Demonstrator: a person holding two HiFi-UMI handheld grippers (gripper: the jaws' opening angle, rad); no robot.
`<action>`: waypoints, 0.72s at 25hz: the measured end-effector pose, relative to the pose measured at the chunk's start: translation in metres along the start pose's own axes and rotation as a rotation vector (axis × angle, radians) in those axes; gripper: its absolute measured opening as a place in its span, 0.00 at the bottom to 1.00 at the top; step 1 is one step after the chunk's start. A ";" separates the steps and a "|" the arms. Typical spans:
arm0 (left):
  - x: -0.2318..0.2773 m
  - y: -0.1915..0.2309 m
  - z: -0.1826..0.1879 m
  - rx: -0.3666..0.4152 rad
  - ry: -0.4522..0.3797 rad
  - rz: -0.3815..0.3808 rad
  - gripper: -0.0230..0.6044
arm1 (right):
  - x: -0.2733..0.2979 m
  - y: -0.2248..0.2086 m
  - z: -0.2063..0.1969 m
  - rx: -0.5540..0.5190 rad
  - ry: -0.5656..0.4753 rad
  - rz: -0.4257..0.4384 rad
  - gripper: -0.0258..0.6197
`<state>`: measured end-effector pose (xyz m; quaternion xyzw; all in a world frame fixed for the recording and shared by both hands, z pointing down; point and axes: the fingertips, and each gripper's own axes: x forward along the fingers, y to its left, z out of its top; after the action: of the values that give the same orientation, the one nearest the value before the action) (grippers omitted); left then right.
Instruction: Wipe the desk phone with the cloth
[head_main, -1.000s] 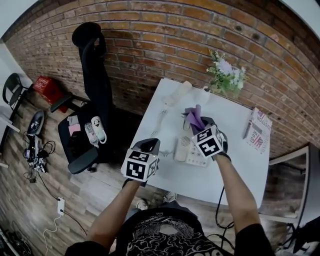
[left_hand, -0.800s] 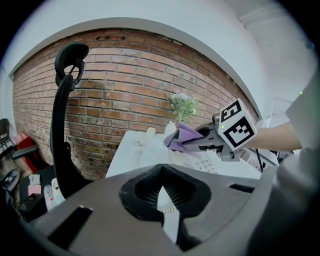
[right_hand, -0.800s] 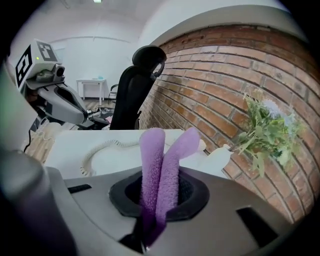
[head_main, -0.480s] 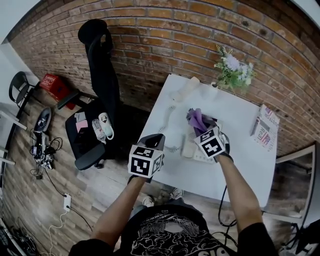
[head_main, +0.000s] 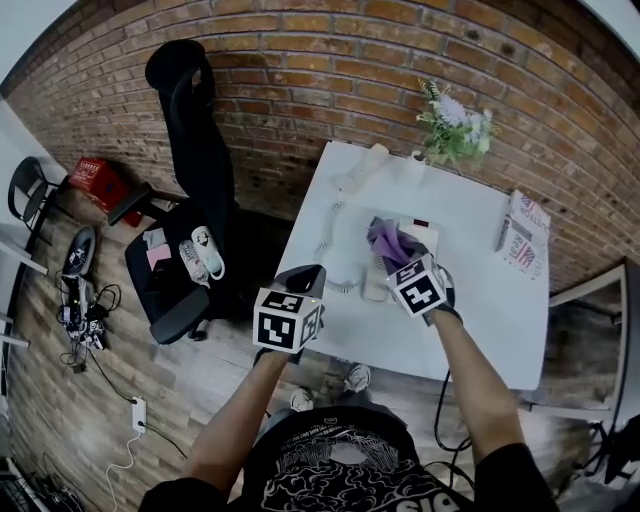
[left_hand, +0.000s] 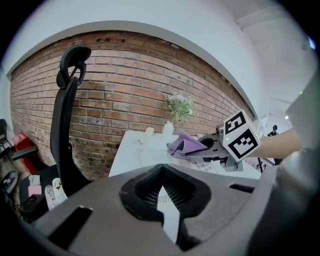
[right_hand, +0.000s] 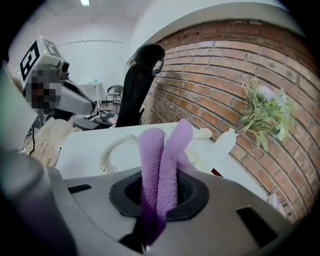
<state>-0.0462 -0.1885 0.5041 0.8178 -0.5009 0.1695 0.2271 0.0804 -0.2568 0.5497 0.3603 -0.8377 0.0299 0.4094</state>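
A red brick wall (head_main: 330, 70) backs a white table (head_main: 500, 300). A black office chair (head_main: 195, 150) stands beside it on the wood-plank floor (head_main: 50, 400).

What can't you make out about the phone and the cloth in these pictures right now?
- Phone buttons: head view, the cloth and right gripper cover most of them.
- Cloth touching the phone or not: right gripper view, the gripper's own body blocks the contact spot.
- Magazine print: head view, too small to read.
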 end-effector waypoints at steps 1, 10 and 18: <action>-0.001 -0.001 -0.001 0.000 0.000 -0.006 0.05 | -0.002 0.003 -0.002 0.004 0.004 0.002 0.11; -0.009 -0.012 -0.011 0.024 0.010 -0.066 0.05 | -0.017 0.032 -0.020 0.035 0.028 0.021 0.11; -0.021 -0.020 -0.017 0.058 0.016 -0.110 0.05 | -0.030 0.058 -0.038 0.068 0.046 0.045 0.11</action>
<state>-0.0387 -0.1558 0.5039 0.8490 -0.4482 0.1778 0.2164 0.0814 -0.1835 0.5677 0.3541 -0.8345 0.0760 0.4152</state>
